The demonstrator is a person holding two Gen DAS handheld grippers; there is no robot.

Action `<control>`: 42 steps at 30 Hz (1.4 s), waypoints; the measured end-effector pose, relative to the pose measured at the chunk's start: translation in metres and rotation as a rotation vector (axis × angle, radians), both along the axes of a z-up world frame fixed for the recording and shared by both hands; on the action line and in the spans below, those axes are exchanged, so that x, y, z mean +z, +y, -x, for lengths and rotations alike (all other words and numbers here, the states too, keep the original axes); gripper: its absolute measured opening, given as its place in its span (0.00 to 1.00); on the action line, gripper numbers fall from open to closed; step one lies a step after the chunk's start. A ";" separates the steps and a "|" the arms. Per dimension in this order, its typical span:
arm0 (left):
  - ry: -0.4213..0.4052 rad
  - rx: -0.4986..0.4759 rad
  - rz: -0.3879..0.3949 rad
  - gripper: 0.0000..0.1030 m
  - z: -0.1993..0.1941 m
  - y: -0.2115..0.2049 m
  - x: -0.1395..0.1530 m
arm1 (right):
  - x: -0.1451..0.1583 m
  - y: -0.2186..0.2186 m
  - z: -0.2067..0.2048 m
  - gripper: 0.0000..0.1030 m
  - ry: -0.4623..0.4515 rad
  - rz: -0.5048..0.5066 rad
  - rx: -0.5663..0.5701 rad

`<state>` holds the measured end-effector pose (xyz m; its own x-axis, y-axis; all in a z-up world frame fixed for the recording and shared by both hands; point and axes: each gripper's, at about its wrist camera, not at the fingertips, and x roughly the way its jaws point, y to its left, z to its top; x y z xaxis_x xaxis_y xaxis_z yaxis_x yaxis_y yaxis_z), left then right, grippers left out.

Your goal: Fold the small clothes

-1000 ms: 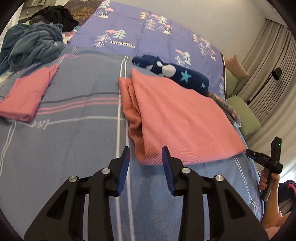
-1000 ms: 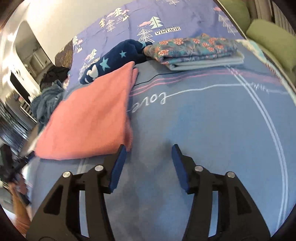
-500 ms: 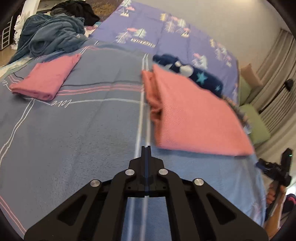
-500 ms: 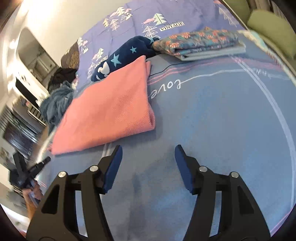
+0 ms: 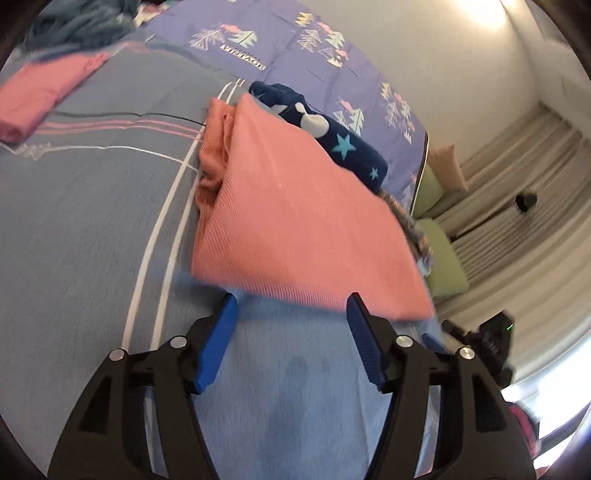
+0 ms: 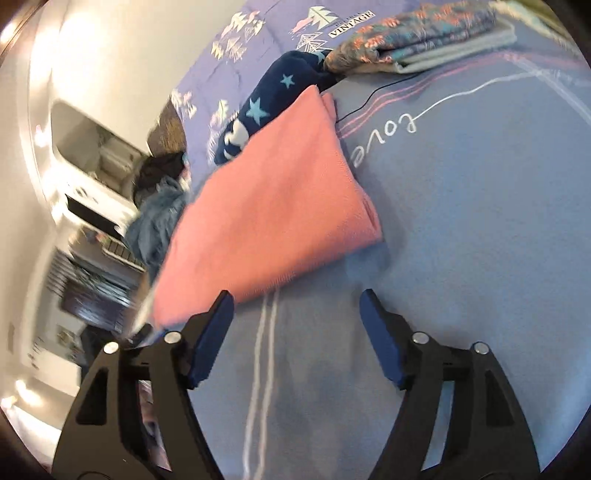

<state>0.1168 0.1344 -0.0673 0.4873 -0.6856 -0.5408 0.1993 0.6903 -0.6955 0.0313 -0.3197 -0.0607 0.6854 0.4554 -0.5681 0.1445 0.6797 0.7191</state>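
Between my left gripper's (image 5: 291, 308) blue pads there is only blue bedspread (image 5: 85, 229); the jaws stand wide apart and hold nothing. Just beyond the fingertips lies the near edge of the pink garment (image 5: 295, 221), already doubled over into a thick slab, with looser bunched folds showing along its far left side. My right gripper (image 6: 295, 304) is spread just as wide and is also empty, its left pad close to the pink garment's (image 6: 273, 218) near corner, the right pad over bare cover.

I judge that I am between folds: the first folding of this piece looks done, and both tools are lining up on its near edge for another. The next move, as I read it, calls for sliding one pad under that edge and the other over it, at two points apart along the edge, pinching all the layers together, then carrying the edge up and across to the far side. The cloth is soft and layered, so a shallow bite may take only the top layer and spoil the shape.

Behind the garment lies a navy piece with stars (image 5: 332, 136), touching its far edge. A smaller folded pink piece (image 5: 44, 96) sits well off to the left, and a folded floral stack (image 6: 424, 33) lies beyond on the right.
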 end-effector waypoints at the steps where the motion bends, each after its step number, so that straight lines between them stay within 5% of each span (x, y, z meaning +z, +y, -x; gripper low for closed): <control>1: 0.004 0.013 0.013 0.60 -0.005 0.000 0.000 | -0.002 -0.001 -0.005 0.70 0.000 -0.018 -0.014; 3: 0.009 0.036 -0.010 0.53 -0.012 -0.003 0.000 | -0.004 -0.003 -0.014 0.70 -0.017 -0.046 -0.044; 6: 0.067 0.084 -0.008 0.13 -0.026 -0.002 -0.009 | -0.005 -0.005 -0.030 0.68 -0.018 -0.053 -0.098; 8: 0.123 0.096 0.080 0.05 -0.032 0.007 -0.020 | -0.005 -0.006 -0.036 0.39 0.008 -0.034 -0.165; 9: 0.122 0.097 0.092 0.04 -0.031 0.010 -0.020 | -0.007 -0.008 -0.036 0.06 0.031 -0.026 -0.195; 12: 0.082 0.102 0.011 0.04 -0.023 0.003 -0.009 | -0.019 -0.018 -0.032 0.05 0.044 -0.164 -0.234; 17: 0.028 0.107 0.000 0.03 -0.015 0.003 0.015 | 0.029 -0.010 -0.016 0.04 -0.077 0.004 -0.211; 23: -0.033 0.026 0.006 0.03 0.017 -0.010 0.043 | 0.056 -0.024 0.015 0.04 -0.113 0.055 -0.217; 29: 0.029 -0.074 -0.045 0.04 0.077 -0.027 0.028 | 0.033 -0.043 0.086 0.04 -0.020 0.084 -0.219; 33: -0.007 -0.117 -0.220 0.04 0.119 -0.043 0.028 | 0.016 -0.045 0.128 0.05 0.032 0.116 -0.200; 35: -0.023 -0.138 -0.286 0.03 0.131 -0.041 0.029 | 0.013 -0.041 0.131 0.10 0.069 0.197 -0.197; 37: -0.027 -0.120 -0.331 0.03 0.133 -0.032 0.028 | 0.008 -0.042 0.133 0.32 0.135 0.307 -0.237; 42: -0.076 -0.022 -0.374 0.05 0.136 -0.004 0.036 | 0.019 -0.039 0.140 0.43 0.114 0.425 -0.310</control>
